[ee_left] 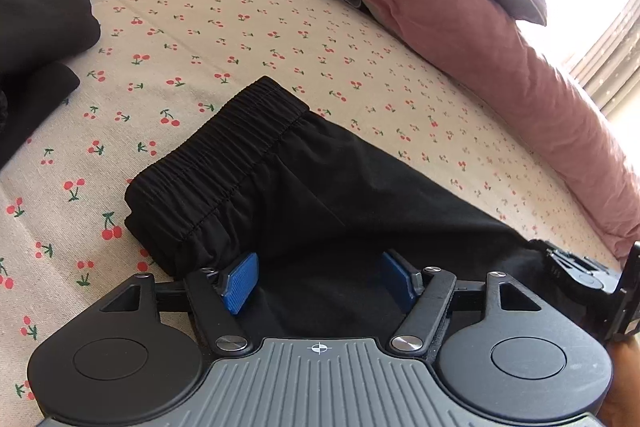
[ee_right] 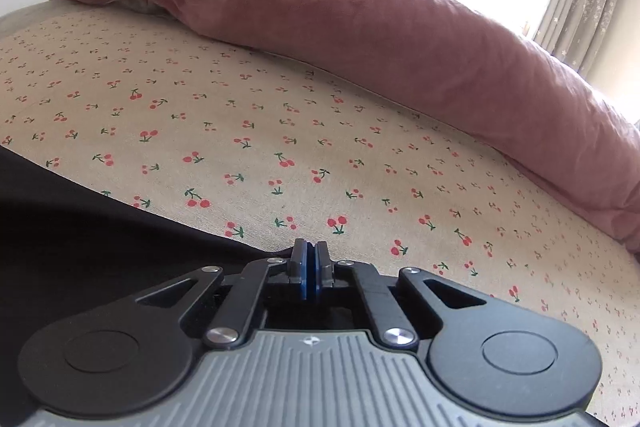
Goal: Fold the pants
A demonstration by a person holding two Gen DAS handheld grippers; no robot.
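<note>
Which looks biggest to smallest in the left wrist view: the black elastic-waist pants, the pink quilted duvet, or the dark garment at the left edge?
1. Pink quilted duvet
2. Black elastic-waist pants, though nearness to the camera enlarges them
3. Dark garment at the left edge, partly cut off

Black pants (ee_left: 304, 187) — folded, lying flat.

Each hand-held gripper, the left gripper (ee_left: 320, 277) and the right gripper (ee_right: 310, 267), has a ribbed grey body with a small crosshair mark, two round black side housings, black linkage arms on silver screws, and blue ridged pads (ee_left: 240, 281).
</note>
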